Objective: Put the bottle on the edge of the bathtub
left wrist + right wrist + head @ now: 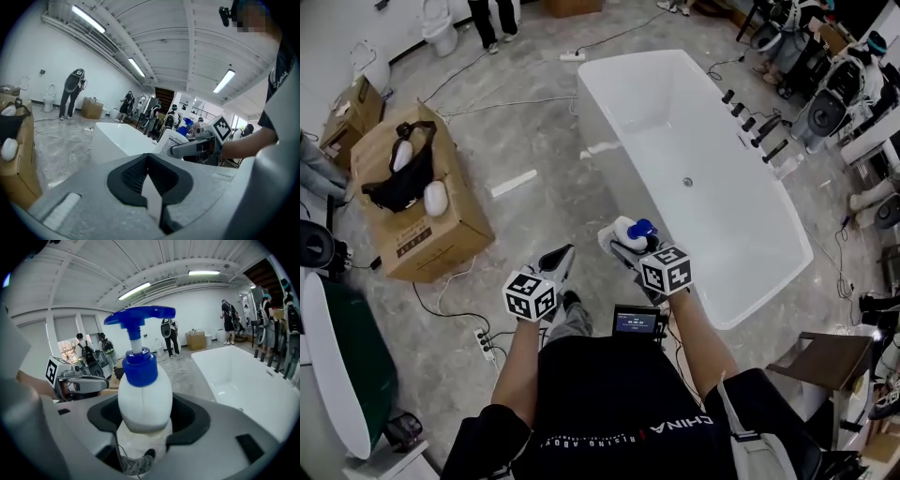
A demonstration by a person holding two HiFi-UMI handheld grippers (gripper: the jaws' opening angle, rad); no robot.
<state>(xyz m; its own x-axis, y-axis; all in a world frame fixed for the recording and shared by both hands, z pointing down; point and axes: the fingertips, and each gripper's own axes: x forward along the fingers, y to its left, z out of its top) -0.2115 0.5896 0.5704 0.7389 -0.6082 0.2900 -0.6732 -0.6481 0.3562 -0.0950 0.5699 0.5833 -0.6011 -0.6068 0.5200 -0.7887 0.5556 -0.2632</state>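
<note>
A white pump bottle with a blue pump head stands upright between the jaws of my right gripper, which is shut on its body; in the right gripper view the bottle fills the middle. A white freestanding bathtub lies ahead and to the right, its near corner just beyond the bottle; the tub's rim runs along the right there. My left gripper hangs over the grey floor left of the bottle, its jaws together with nothing in them. From the left gripper view the tub sits ahead.
A cardboard box with a black bag on it stands at the left. A power strip and cables lie on the floor near my feet. Black faucet fittings line the tub's far side. A brown chair is at the right.
</note>
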